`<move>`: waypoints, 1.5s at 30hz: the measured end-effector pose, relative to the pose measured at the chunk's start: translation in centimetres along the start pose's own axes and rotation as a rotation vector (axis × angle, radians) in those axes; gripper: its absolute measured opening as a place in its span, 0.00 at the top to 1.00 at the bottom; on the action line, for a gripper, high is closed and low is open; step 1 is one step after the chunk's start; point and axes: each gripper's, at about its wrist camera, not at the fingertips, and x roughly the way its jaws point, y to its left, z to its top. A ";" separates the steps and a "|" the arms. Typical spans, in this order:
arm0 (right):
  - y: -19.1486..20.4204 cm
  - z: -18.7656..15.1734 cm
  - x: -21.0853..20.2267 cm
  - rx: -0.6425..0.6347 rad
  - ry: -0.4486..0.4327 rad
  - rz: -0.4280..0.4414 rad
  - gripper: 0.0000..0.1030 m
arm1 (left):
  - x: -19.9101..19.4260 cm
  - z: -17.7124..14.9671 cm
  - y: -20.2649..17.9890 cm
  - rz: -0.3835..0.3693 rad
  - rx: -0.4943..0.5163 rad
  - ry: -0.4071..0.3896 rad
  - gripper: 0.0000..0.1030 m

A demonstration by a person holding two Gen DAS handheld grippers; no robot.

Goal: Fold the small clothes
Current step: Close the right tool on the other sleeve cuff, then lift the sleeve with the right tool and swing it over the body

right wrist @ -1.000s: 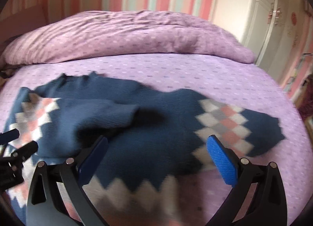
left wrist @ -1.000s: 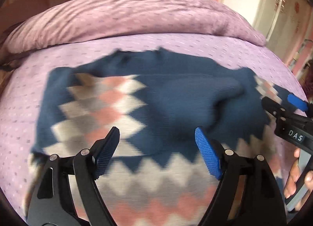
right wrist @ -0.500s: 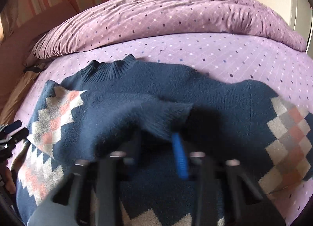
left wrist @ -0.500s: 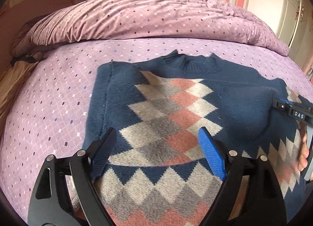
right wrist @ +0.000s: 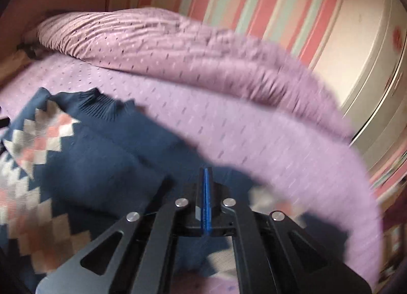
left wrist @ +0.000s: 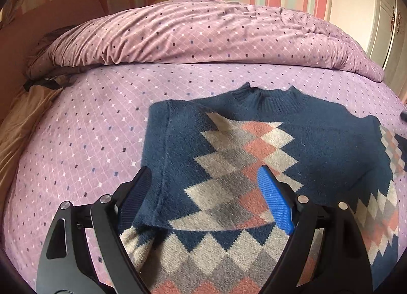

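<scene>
A navy knitted sweater with a pink, grey and cream diamond pattern lies flat on the purple bed sheet, collar toward the far side. Its left sleeve is folded in over the chest. My left gripper is open and hovers low over the folded sleeve, touching nothing. In the right wrist view the sweater lies to the left. My right gripper is shut with its blue pads pressed together, over the sweater's right part; the view is blurred and I see no cloth between the pads.
A rolled purple duvet lies across the far side of the bed. A brown cover lies at the left edge. A striped wall and a white wardrobe stand behind and to the right.
My right gripper has shut and swung right, away from the sleeve it hovered over. My left gripper has drifted left over the folded left sleeve and stays open.
</scene>
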 end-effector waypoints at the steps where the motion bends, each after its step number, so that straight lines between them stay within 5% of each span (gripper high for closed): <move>1: 0.0 -1.2 0.8 0.029 0.036 0.063 0.96 | 0.0 -0.2 -0.2 0.001 0.002 0.003 0.18; 2: 0.4 -1.9 1.4 0.053 0.055 0.098 0.93 | 0.2 -0.4 -0.4 -0.002 0.005 0.008 0.18; 3: 0.7 -2.5 1.9 0.080 0.063 0.134 0.70 | 0.2 -0.4 -0.5 -0.009 0.006 0.010 0.18; 4: 1.5 -3.4 2.5 0.120 0.066 0.172 0.37 | 0.2 -0.6 -0.8 -0.012 0.006 0.011 0.18; 6: 2.9 -4.4 3.4 0.194 0.068 0.186 0.21 | 0.1 -0.7 -0.9 -0.013 0.011 0.011 0.18; 12: 4.6 -5.6 5.9 0.422 0.139 0.274 0.21 | -0.2 -0.9 -0.8 -0.016 -0.002 0.007 0.18; 15: 5.6 -5.9 7.1 0.529 0.167 0.294 0.47 | -0.5 -0.9 -0.2 -0.015 -0.018 0.003 0.18; 20: 8.0 -5.3 7.4 0.525 0.158 0.223 0.91 | -0.9 -0.9 1.0 0.001 -0.041 -0.001 0.18; 32: 6.9 -1.2 0.2 0.224 -0.064 -0.019 0.93 | -1.3 -0.2 2.0 -0.010 -0.080 -0.016 0.16; 40: 6.0 -4.6 6.1 0.058 0.180 -0.051 0.92 | 2.4 -2.0 -0.2 -0.008 -0.042 0.046 0.14; 42: 6.5 -5.5 6.4 0.030 0.164 -0.061 0.90 | 3.8 -2.5 -0.3 0.016 -0.022 0.071 0.14; 45: 5.7 -5.0 5.4 0.064 0.162 -0.033 0.74 | 5.5 -3.1 0.0 0.025 -0.019 0.108 0.14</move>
